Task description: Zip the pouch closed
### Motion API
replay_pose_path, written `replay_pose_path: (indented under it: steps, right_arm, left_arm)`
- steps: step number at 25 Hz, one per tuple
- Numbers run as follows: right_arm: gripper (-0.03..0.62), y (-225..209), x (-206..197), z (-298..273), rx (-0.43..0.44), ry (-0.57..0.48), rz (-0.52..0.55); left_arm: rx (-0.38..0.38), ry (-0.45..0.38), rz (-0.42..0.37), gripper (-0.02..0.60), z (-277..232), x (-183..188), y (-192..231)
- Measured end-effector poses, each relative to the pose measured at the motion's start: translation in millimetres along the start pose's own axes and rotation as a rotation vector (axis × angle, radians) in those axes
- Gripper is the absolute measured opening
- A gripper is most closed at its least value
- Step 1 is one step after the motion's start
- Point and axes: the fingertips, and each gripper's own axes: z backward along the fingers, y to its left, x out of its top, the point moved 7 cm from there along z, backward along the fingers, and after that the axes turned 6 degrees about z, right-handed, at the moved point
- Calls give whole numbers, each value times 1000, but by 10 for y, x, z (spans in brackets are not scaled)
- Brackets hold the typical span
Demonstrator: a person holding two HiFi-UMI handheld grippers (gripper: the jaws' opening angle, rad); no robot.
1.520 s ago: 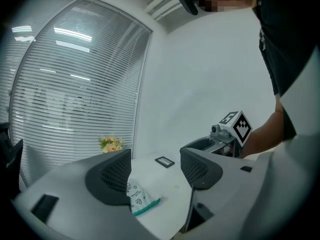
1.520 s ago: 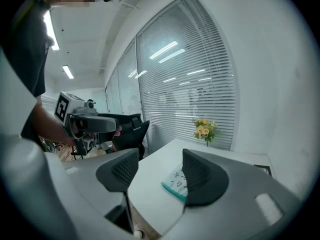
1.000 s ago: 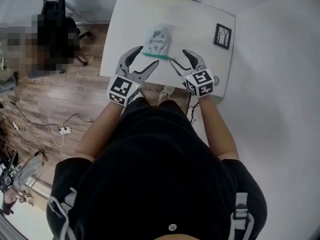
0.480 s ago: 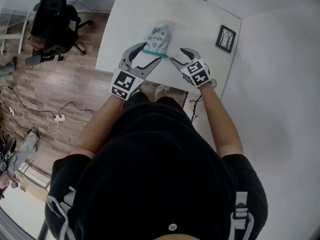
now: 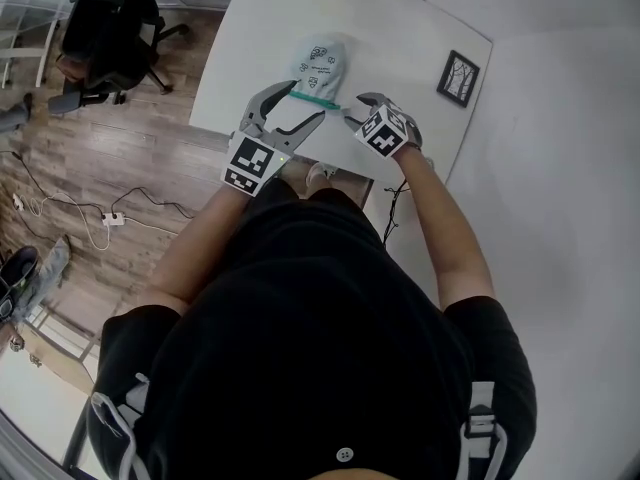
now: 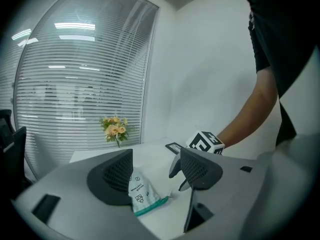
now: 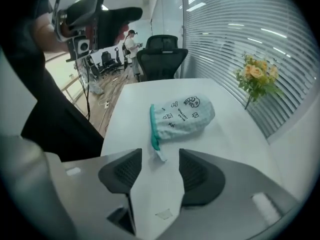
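On the white table (image 5: 420, 30), a pale pouch (image 5: 320, 66), contents hidden; left tool (image 6: 157, 173) spread; right tool (image 7: 160, 173) closing, nothing pinched between.

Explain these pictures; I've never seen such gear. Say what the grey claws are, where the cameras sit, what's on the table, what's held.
A person works a left gripper and a right gripper by hand. One camera looks down from the head; one rides on each gripper, looking along its jaws. The white table holds a printed pouch with a teal zipper, a picture frame and flowers. Nothing is held: the left jaws stand open, the right are closing with the zipper tab just ahead.
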Motion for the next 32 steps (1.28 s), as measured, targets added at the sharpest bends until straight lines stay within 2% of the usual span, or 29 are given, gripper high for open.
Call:
replay_pose_path:
  steps: [12,25,29,31,32]
  right_arm:
    - [207,61,-127,-470,39,188,279]
    - [138,72,-133,-704,65,251,413]
    - [93,61,-117,-778,64,269,417]
    - [38,50,-129,-790,64,280,406]
    - [31,46,-127,-785,65,281,393]
  left_arm:
    - [25,4,8,304,84,-77,11]
    - [59,19,20,304,228,-153,30]
    - [70,26,25,304,273,-200,47]
    - [73,29,27,304,288,-218,43]
    - [74,30,28,304,294,-226,39]
